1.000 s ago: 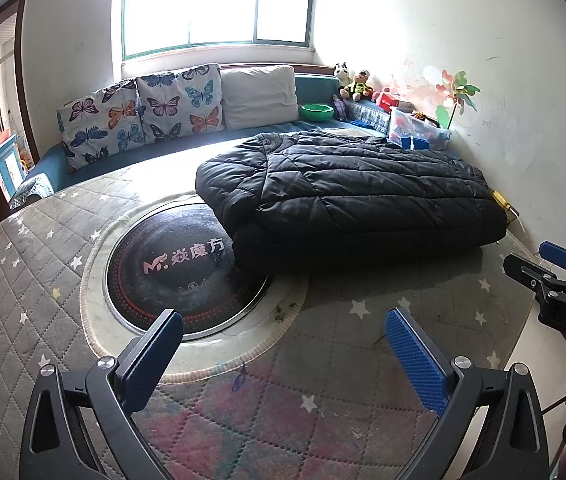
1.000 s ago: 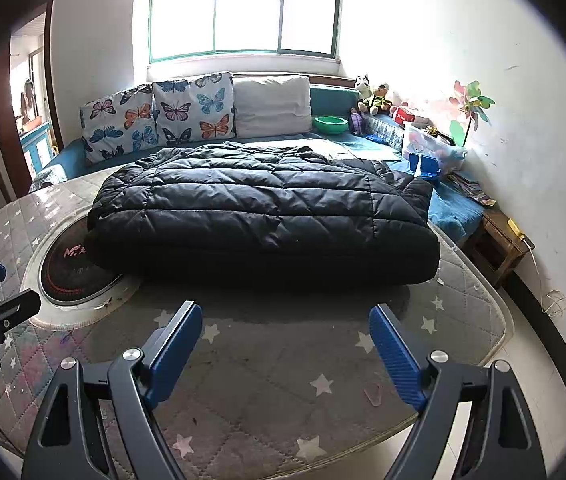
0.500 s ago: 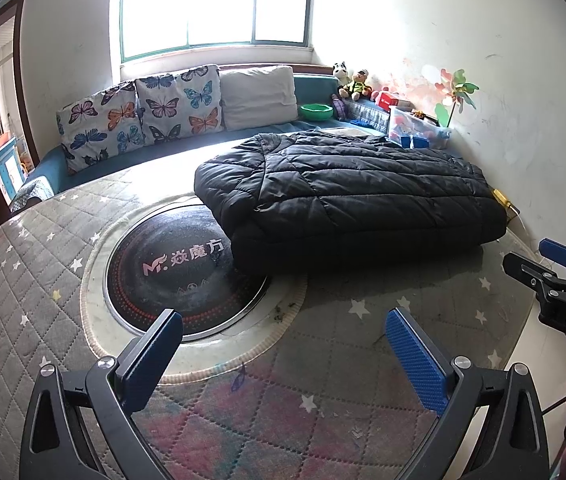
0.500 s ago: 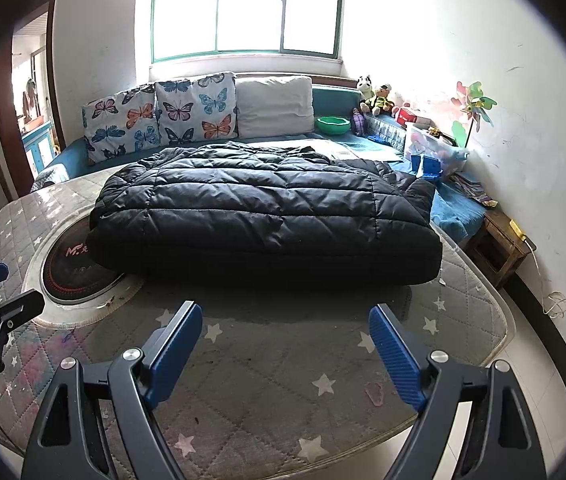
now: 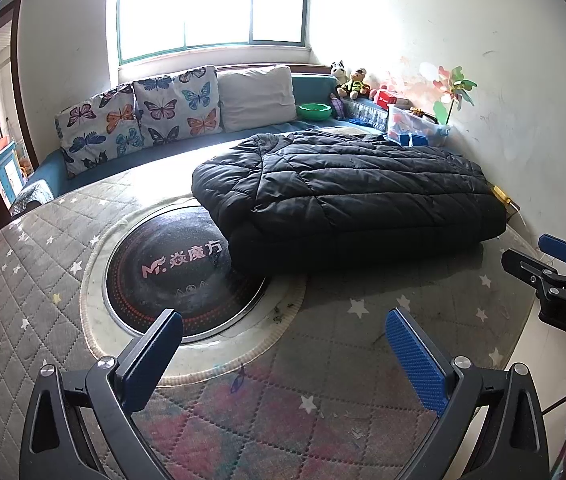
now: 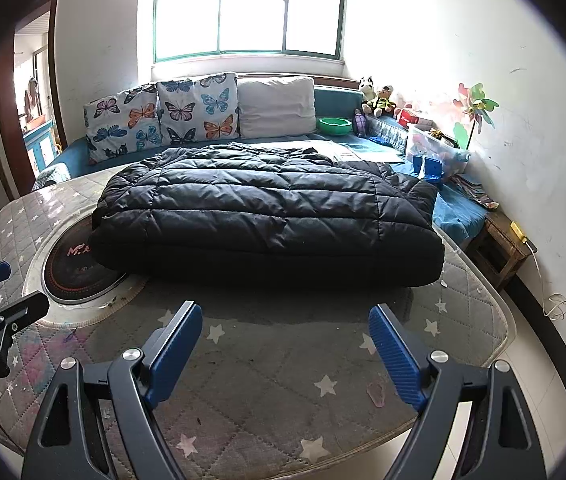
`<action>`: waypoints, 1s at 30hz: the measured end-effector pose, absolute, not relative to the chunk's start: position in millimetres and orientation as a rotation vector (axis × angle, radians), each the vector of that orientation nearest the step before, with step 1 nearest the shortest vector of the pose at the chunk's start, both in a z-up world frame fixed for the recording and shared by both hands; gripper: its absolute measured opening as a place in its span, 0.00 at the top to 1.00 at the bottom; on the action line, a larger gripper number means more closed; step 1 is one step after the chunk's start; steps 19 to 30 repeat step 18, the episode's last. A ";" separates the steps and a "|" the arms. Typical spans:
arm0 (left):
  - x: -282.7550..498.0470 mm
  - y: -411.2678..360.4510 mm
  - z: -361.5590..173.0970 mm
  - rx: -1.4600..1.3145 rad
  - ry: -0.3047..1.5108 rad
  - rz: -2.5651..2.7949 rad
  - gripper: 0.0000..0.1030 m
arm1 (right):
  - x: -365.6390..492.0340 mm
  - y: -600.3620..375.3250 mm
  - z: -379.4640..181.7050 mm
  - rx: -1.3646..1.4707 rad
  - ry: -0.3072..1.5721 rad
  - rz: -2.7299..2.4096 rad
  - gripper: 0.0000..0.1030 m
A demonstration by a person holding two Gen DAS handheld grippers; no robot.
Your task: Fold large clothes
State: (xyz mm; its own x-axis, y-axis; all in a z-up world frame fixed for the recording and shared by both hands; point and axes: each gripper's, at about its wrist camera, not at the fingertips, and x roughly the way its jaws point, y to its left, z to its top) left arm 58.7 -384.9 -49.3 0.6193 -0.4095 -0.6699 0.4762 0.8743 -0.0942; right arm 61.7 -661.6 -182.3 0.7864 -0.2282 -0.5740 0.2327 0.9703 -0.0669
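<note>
Both tongs, the left gripper (image 5: 283, 344) and right gripper (image 6: 285, 340), stand spread and empty above the quilted mat's (image 6: 263, 380) near edge. The black puffer jacket (image 6: 267, 216) lies mid-mat: probably light, soft, slippery, best pinched at its near corners.

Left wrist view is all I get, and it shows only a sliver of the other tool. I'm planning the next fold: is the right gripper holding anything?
Observer: No. The right gripper is open with nothing between its pads, and it is apart from the black jacket.
Operator: What is past the jacket's right end?
Observer: A wooden side table stands on the floor beyond that corner, lower than the jacket.
</note>
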 end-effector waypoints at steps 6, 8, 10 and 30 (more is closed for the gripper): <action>59.2 -383.4 -50.3 0.099 0.745 -0.509 0.00 | 61.7 -661.5 -182.2 0.010 0.615 -0.247 0.09; 59.9 -383.1 -50.8 0.094 0.748 -0.516 0.00 | 62.2 -661.8 -182.4 0.007 0.615 -0.247 0.09; 61.0 -381.7 -51.9 0.087 0.750 -0.524 0.00 | 62.2 -662.3 -182.3 0.008 0.615 -0.247 0.09; 61.2 -375.5 -52.7 0.090 0.732 -0.502 0.00 | 62.1 -661.6 -182.1 0.008 0.614 -0.247 0.09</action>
